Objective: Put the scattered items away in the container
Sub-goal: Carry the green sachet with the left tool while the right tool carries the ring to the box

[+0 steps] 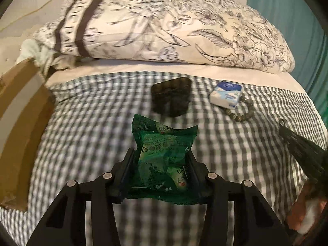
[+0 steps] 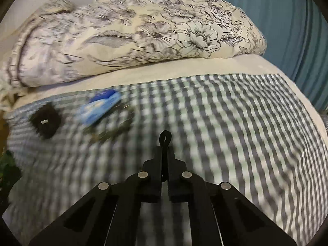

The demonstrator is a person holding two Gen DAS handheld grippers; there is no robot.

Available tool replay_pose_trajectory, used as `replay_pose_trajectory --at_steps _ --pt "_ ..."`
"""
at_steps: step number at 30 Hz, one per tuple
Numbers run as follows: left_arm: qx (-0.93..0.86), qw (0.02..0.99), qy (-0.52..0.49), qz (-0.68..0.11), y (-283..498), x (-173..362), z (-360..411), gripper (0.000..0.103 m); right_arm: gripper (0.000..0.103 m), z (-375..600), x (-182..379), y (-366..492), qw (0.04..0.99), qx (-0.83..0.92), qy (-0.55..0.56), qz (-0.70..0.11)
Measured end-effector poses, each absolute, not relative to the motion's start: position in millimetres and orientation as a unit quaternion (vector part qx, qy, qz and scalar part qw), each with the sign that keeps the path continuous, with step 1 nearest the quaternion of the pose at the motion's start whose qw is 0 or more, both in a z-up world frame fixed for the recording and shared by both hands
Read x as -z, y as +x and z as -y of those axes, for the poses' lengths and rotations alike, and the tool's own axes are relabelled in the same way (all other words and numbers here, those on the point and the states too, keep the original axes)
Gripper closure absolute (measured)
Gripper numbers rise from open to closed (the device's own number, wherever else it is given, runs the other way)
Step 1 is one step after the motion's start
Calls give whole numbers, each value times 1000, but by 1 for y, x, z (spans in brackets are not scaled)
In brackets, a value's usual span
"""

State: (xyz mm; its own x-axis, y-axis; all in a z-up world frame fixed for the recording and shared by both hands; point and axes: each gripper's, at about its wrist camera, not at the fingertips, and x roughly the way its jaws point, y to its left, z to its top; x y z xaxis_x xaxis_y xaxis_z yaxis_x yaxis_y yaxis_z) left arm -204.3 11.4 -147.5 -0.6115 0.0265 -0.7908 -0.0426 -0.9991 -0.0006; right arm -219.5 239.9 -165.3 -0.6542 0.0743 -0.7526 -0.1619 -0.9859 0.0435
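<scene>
A crumpled green foil packet (image 1: 164, 137) hangs above the checked sheet with my left gripper (image 1: 161, 153) shut on its lower half, one pad against each side. My right gripper (image 2: 165, 149) is shut on a thin black item with a small loop (image 2: 165, 137) that sticks out past its fingertips. The left wrist view shows that gripper (image 1: 295, 141) at the right edge, with a hand behind it. On the sheet lie a black case (image 1: 171, 97), a blue-and-white tissue pack (image 1: 225, 95) and a bead bracelet (image 1: 243, 110). An open cardboard box (image 1: 18, 110) stands at the left.
A floral pillow (image 1: 164, 30) lies across the head of the bed behind the items. A teal curtain (image 2: 287, 30) hangs along the right side, where the mattress edge drops off. The checked sheet (image 2: 235, 133) spreads wide to the right of my right gripper.
</scene>
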Motion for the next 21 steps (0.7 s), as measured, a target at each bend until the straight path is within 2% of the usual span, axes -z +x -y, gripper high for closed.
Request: replay_pose_trajectory --at_steps 4,21 --pt "-902 17 -432 5 -182 131 7 54 99 -223 144 -186 16 -908 -412 -72" --pt "-917 -24 -397 30 -104 60 96 54 99 -92 55 -108 -79 -923 -374 -43"
